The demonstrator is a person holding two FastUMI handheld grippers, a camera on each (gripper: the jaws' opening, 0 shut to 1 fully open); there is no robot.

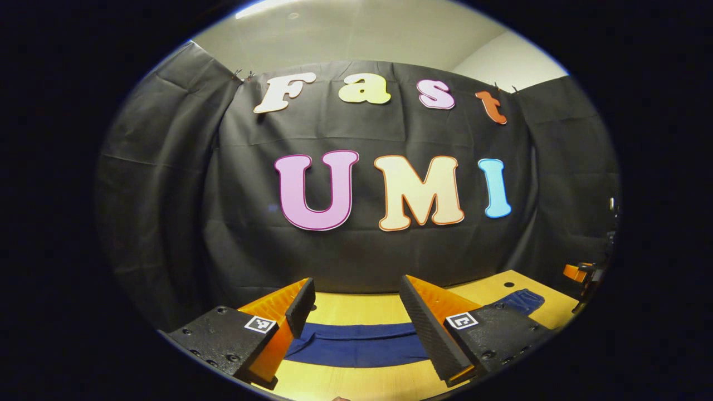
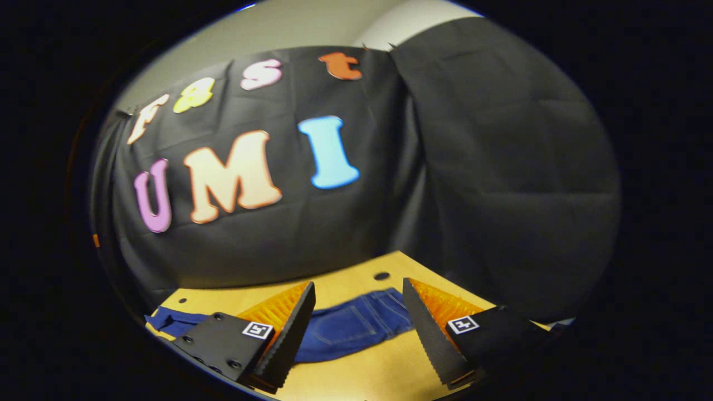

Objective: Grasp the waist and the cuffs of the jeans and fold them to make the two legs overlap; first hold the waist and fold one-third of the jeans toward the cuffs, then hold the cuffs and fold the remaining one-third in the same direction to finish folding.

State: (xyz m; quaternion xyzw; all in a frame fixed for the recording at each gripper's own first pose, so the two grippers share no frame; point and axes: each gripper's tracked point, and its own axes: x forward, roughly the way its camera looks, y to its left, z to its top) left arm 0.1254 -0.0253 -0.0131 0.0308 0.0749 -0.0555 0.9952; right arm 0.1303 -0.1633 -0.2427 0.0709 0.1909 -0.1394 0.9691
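Risk assessment: both tools stand off from the garment with nothing between their fingers, so the first grasp is not yet made. The likeliest fault, in my judgement, is a shallow pinch that takes only the top layer of denim, letting the lower layer lag and the two legs land out of line. A second hazard is an uneven lift between the two hands, which would skew the fold.

The jeans lie flat on the wooden table, spread sideways below the black booth wall. They are dark blue denim with visible stitching and pocket seams at the waist end. The left gripper hovers over a leg section of the jeans, jaws spread wide. The right gripper hangs above the waist end of the jeans, jaws likewise spread and empty.
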